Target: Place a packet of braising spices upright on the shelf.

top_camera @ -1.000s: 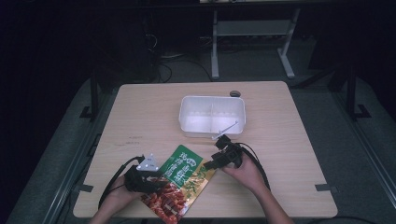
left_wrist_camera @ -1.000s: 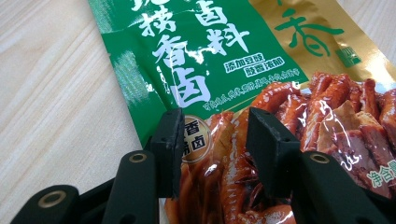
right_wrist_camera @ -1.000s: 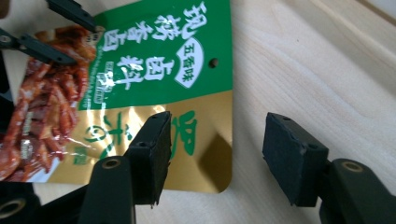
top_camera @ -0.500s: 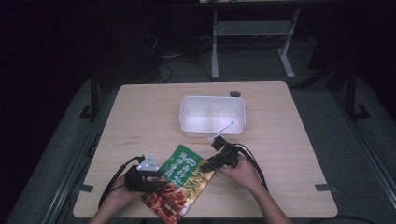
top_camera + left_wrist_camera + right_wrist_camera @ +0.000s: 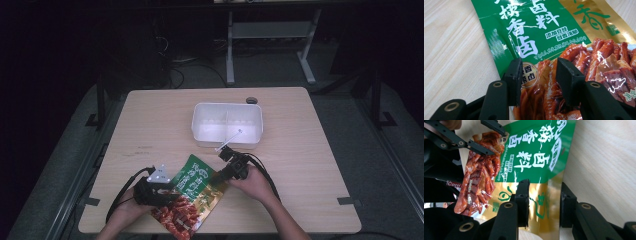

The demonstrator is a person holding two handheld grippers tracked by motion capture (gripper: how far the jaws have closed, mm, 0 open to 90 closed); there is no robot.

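Note:
A snack pouch [image 5: 197, 192], green and gold with red meat pictured on it, lies flat near the table's front edge. My left gripper [image 5: 169, 192] grips its left side; in the left gripper view the pouch [image 5: 536, 30] fills the gap between the jaws [image 5: 539, 72], which are shut on it. My right gripper [image 5: 221, 178] comes in from the pouch's far right corner. Its jaws [image 5: 545, 195] have just been closing and now pinch the gold end of the pouch [image 5: 534, 152]. The left gripper [image 5: 491, 137] also shows at the top left of the right gripper view.
A white two-compartment container [image 5: 200, 107] stands just beyond the pouch, mid-table, with a thin white stick [image 5: 229, 140] leaning over its front wall. A small dark round object [image 5: 251, 100] lies behind it. Bare wooden table [image 5: 150, 120] stretches to the left and right.
The right gripper has slid a little down and left onto the pouch's gold corner. The left gripper and the pouch have stayed where they were.

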